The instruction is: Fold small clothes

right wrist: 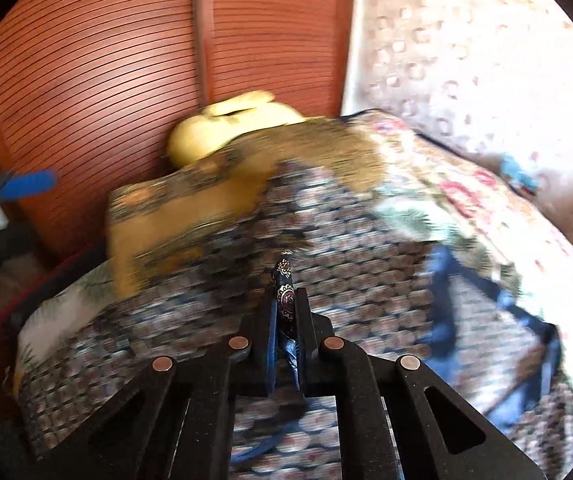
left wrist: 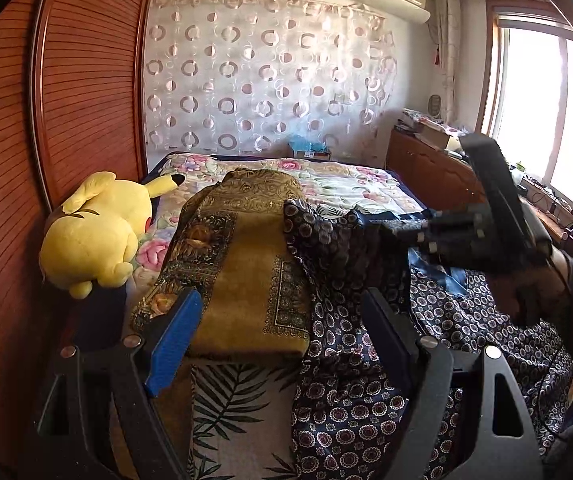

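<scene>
My right tongs are closed on a fold of the dark blue patterned garment. In the right wrist view a narrow strip of this cloth stands up between the two pads, so the grip is real and not empty. The rest of the garment lies spread on the bed, below and ahead of these tongs, and part of it rests against the folded mustard-yellow cloth just to its left.

My left tongs are wide and hold nothing. They hover above the near edge of the bed, with the yellow cloth under the blue pad and the blue garment under the other one. The yellow plush toy is further to the left of them, beside the wooden wardrobe, and is no part of the work.

I judge that the step in hand is the start of one fold: one edge is pinched and ready to be lifted and carried over. The right wrist view is blurred, so I cannot tell exactly which edge or corner I hold.

The next move, I think, needs the left tongs to come down onto the same garment and pinch a matching edge, so that both sides travel together. The cloth looks thin and slippery, so an uneven lift may wrinkle it or drag it over the yellow cloth.
</scene>
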### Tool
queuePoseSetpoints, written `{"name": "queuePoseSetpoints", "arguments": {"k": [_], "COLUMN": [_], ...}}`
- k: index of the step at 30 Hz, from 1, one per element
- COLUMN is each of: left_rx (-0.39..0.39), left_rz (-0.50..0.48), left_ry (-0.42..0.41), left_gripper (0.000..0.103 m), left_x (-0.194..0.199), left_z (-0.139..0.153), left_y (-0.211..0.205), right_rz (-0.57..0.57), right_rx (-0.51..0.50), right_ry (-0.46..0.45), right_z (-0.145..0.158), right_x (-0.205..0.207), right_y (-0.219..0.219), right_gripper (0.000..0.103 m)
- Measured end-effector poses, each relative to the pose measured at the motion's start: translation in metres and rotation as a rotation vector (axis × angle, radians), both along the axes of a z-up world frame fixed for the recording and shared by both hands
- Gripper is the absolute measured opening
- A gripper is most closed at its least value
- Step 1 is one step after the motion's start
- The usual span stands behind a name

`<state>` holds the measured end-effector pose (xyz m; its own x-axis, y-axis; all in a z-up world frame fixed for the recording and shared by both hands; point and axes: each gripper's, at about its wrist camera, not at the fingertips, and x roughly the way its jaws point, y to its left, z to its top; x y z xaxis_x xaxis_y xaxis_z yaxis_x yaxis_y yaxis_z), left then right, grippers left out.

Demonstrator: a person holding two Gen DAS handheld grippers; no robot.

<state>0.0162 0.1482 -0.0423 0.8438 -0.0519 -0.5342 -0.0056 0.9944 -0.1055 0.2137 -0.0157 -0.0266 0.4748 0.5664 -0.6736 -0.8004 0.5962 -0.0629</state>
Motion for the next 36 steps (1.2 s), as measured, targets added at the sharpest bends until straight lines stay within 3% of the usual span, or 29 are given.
{"name": "queuePoseSetpoints", "arguments": {"k": [4,6,10,18,20,23,29,36], "left_rx": [-0.001,0.001,0.001,0.012,0.011,0.015,0.025,0.045], "left_rz": [-0.012,-0.017,-0.03,-0.071,-0.085,-0.102,-0.134,-0.132], "left_ry": [0.01,0.018,0.037,0.071,0.086,0.105,0.153,0.198], "left_gripper": [0.082,0.082,0.082,0.082,0.075,0.067,0.052,0.048], "left_x": [0.007,0.012,0.023,0.053,0.063,0.079,0.11,0.133], "left_z": [-0.003,-0.005,-0.01,-0.019,-0.021,-0.023,-0.031,-0.04], "left_y": [-0.004,-0.005,-0.009,-0.018,-0.02,-0.023,-0.029,-0.036], "right_rz": [-0.128,-0.179,-0.215,-0.22,-0.242,-0.269,-0.351,-0.413], "right_rx": [-0.008,-0.012,0.013,0.024,0.02,0.007,-0.005,-0.01], "right_ry": [-0.015,-0.013,-0.021,-0.024,-0.03,-0.03,0.023,0.077], "right_z": [0.001,0.001,0.003,-0.005,-0.007,-0.012,-0.035,-0.053], "right_x": [0.033,0.042,0.035,-0.001,-0.012,-0.029,-0.039,-0.035], "right_y": [-0.008,-0.011,-0.021,-0.075,-0.096,-0.126,-0.169,-0.197], "right_gripper": [0.012,0.038,0.049,0.049,0.05,0.061,0.061,0.061]}}
